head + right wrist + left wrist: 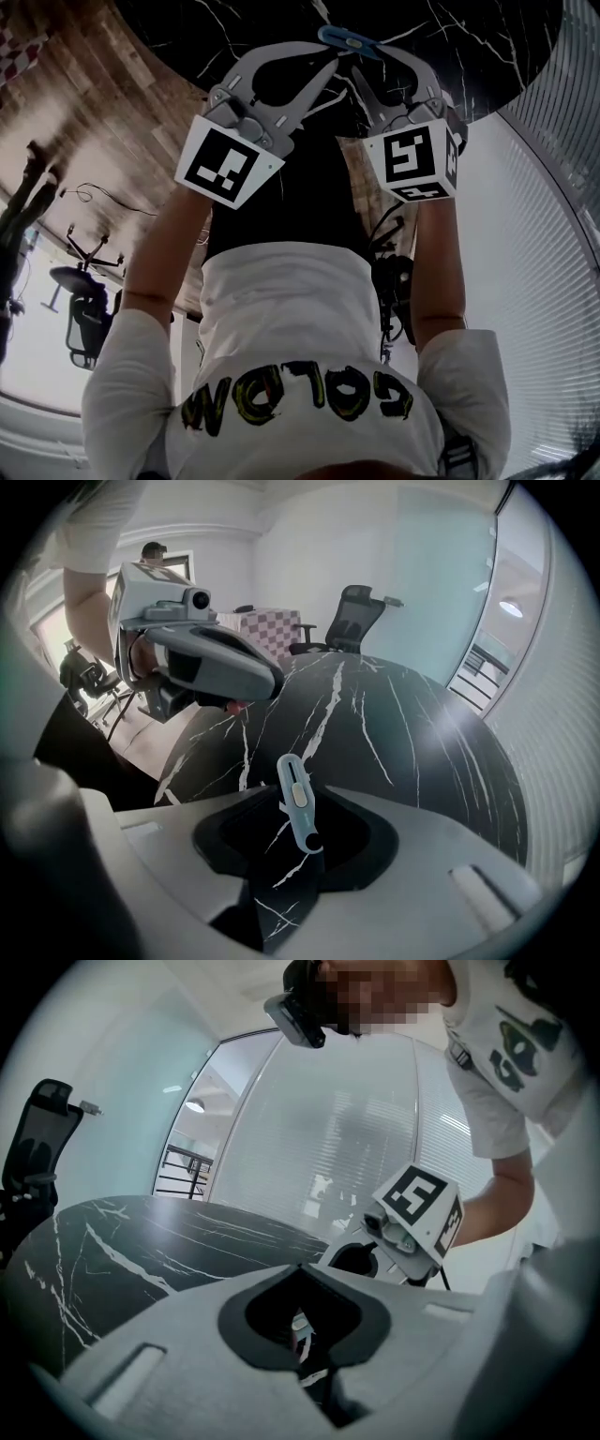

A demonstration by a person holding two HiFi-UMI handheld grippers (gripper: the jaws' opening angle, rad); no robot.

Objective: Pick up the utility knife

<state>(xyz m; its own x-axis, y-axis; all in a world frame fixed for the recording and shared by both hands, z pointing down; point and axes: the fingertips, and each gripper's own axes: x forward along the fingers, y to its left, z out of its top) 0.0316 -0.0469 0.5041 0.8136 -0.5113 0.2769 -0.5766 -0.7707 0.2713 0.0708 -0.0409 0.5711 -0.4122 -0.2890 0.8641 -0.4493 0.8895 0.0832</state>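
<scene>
— Two tongs, one knife, one table. How did the tongs stand?

— On the right gripper (302, 829) they were spread wide, pinching nothing. The utility knife (298, 803) lay flat on the marble table (412, 733) in their gap. On the left gripper (305, 1283) they were pressed nearly together, empty.

— Room to move?

— Open marble around the knife. In the head view it sat at twelve o'clock, the table's round edge at two.

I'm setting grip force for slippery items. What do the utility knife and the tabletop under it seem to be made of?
Utility knife: probably moulded plastic. The shell is pale blue, smooth and matt, with rounded edges; no blade shows.
Table: looks like polished black marble or a marble-look slab, with white veins and soft glossy reflections. The look leaves open which of the two it is.
</scene>
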